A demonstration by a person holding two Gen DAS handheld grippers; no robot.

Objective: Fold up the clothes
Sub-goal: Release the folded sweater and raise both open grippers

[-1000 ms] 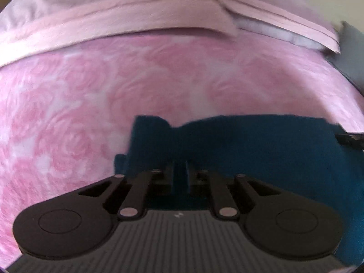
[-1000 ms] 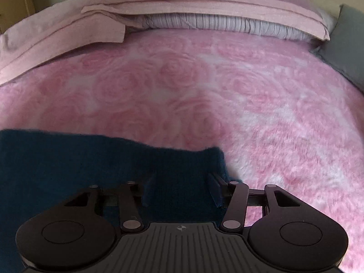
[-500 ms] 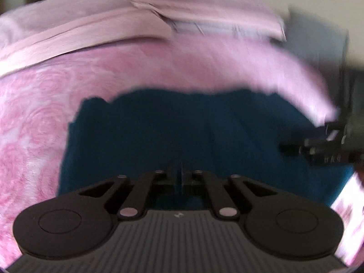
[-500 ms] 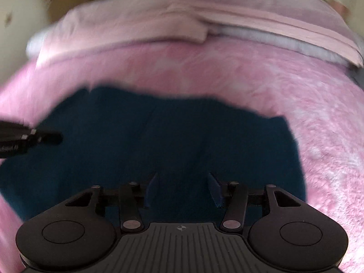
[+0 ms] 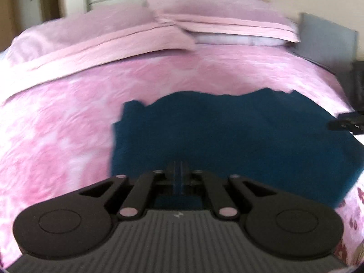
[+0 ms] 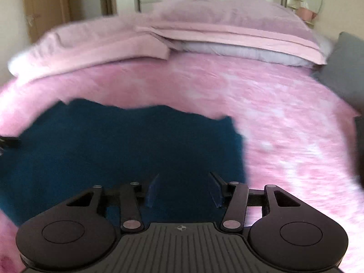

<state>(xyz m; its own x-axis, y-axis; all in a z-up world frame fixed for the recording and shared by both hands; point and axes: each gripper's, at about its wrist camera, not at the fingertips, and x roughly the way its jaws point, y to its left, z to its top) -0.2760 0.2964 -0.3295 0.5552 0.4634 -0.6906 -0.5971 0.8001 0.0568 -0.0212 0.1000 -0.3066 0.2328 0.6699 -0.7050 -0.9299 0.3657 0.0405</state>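
A dark teal garment (image 5: 227,141) lies folded flat on the pink rose-patterned blanket (image 5: 56,136); it also shows in the right wrist view (image 6: 113,150). My left gripper (image 5: 178,170) is shut, with nothing visibly between its fingers, above the garment's near edge. My right gripper (image 6: 184,186) is open and empty above the garment's near right part. The right gripper's tip (image 5: 348,122) shows at the right edge of the left wrist view, and the left gripper's tip (image 6: 9,142) at the left edge of the right wrist view.
Pink pillows (image 6: 216,27) and a folded pink sheet (image 5: 102,47) lie at the head of the bed. A grey cushion (image 6: 345,68) stands at the far right. A wooden door (image 6: 45,6) and a wall are behind.
Both grippers have risen and pulled back from the garment, so more of the bed and room shows. The left gripper stays shut, the right open. The garment lies flat.
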